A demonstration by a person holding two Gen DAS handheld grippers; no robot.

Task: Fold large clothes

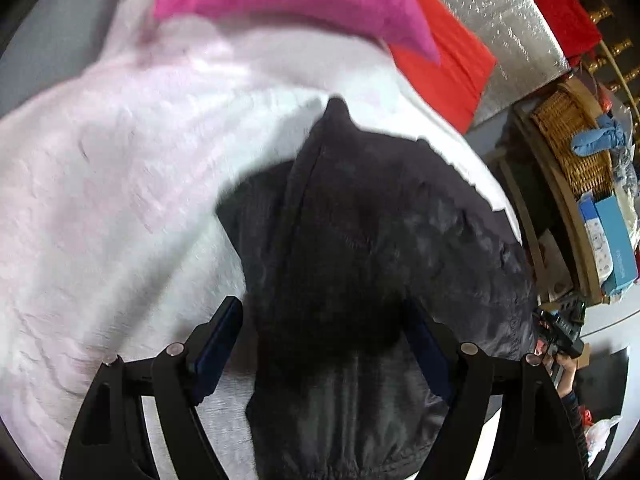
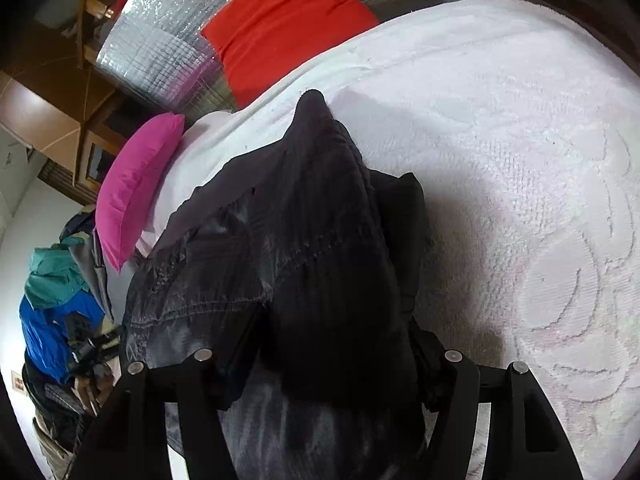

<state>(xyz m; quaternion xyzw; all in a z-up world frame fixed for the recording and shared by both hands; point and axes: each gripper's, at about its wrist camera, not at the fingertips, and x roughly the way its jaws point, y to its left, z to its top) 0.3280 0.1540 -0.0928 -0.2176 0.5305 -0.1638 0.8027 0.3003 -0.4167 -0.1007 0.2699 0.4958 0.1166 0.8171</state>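
A dark grey quilted padded jacket [image 1: 360,240] lies bunched on the pale pink textured bedspread [image 1: 120,200], its fabric passing between the spread fingers of the left gripper [image 1: 320,336]. The right gripper [image 2: 320,364] also straddles the jacket, but cloth hides whether its fingers pinch. Beside the bed, a woven wicker basket [image 1: 568,136] holds blue cloth [image 1: 600,138].

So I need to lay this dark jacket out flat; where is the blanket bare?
Bare pale pink blanket spreads wide beside the dark jacket, away from the pillows. It is crowded at the head end, where the magenta pillow and the red pillow lie.
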